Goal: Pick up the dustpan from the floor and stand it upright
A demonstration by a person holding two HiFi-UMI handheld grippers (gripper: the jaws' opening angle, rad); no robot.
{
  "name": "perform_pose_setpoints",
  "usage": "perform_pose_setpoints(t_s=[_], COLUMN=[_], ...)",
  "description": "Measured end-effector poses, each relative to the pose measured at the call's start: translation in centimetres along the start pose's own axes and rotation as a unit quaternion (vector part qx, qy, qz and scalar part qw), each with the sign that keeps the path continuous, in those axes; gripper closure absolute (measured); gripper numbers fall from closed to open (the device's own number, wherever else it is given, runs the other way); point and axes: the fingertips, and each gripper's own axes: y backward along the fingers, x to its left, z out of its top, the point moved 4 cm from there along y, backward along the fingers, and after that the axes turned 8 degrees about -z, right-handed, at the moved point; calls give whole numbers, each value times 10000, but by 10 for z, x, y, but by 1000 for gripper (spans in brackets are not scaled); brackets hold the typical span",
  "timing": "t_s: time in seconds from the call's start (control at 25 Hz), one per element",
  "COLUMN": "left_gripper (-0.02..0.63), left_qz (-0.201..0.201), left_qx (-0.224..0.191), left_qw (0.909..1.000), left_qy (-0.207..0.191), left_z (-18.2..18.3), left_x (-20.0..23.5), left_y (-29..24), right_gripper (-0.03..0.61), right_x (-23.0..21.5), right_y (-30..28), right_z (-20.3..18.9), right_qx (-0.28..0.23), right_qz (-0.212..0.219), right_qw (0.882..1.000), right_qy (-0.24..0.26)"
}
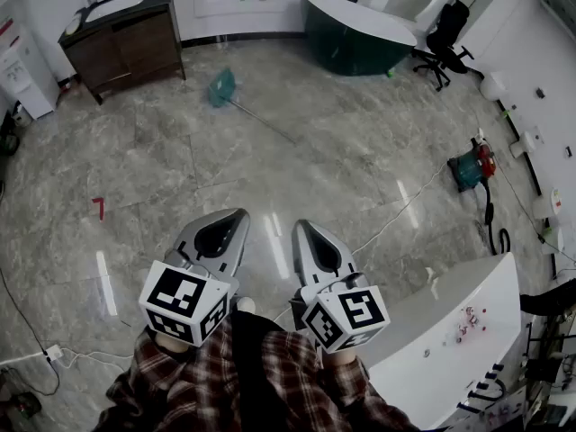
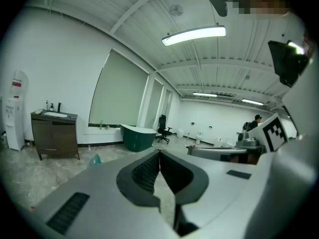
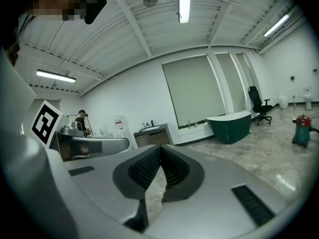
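The dustpan (image 1: 222, 86) is seen lying flat on the far floor (image 1: 180, 169), well apart from the left gripper (image 1: 225, 232) and right gripper (image 1: 310, 241), both clenched empty; approached unopened, its handle (image 1: 265, 122) could be knocked away.

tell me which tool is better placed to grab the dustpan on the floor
Right, probably. The right tool points at the near end of the dustpan handle; the left tool faces the farther pan. Both are shut, empty and far off.

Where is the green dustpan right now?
In the head view, the dustpan lies on the floor at the upper left of centre. It is between the brown sink cabinet and the dark green bathtub.
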Motion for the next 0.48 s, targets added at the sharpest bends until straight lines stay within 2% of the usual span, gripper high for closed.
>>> perform_pose_setpoints(t_s=[0.24,0.48], left_gripper=[601,601], left_qz=[-24,-88], left_qx=[139,98], left_qw=[9999,9999], left_qy=[51,-33], left_z=[7,45], left_x=[51,135], left_y=[-37,-73], right_gripper=[568,568], right_x=[-15,-8], right_y=[-63,-166], right_z=[4,34], right_qx=[105,105], right_qz=[-51,3], right_qw=[9998,9999], right_qy=[-134,-69])
